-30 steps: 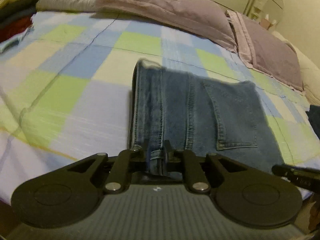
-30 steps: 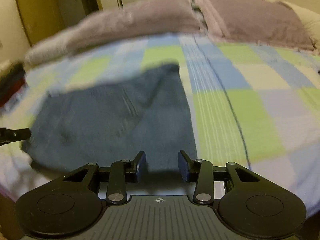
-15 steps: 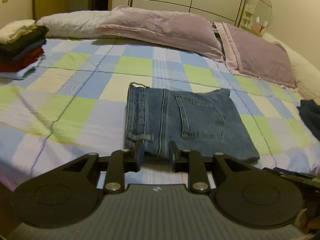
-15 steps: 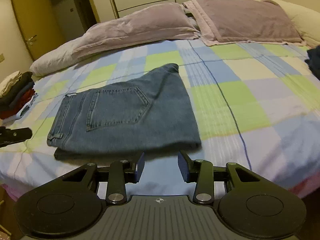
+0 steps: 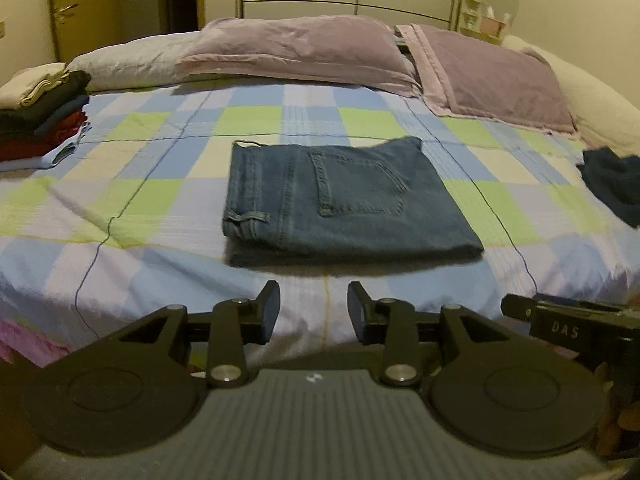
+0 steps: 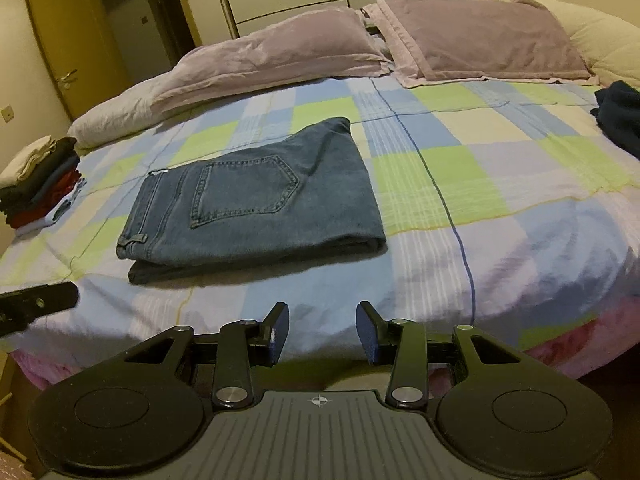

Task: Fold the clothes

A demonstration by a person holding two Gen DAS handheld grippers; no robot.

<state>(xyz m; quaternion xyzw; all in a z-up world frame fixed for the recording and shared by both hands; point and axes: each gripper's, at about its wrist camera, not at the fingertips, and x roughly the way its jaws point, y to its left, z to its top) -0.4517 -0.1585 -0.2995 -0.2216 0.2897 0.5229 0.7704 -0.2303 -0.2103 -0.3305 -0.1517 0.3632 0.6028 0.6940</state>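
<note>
- Left gripper (image 5: 313, 308): jaws opening, empty, short of the folded jeans (image 5: 340, 200).
- Right gripper (image 6: 322, 330): parted, empty.
- Checked bedspread (image 6: 500, 184); clothes stack (image 6: 38, 182) left of jeans.

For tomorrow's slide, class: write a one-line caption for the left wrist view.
Folded jeans lie on the checked bed; the empty left tongs are opening just short of them.

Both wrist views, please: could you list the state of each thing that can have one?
Blue denim jeans: folded flat on the checked bedspread, held by neither gripper.
Left gripper: jaws opening, nothing between them.
Right gripper: open, empty.
Stack of clothes: folded, piled at the bed's edge.
Dark blue garment: crumpled, unfolded.
</note>
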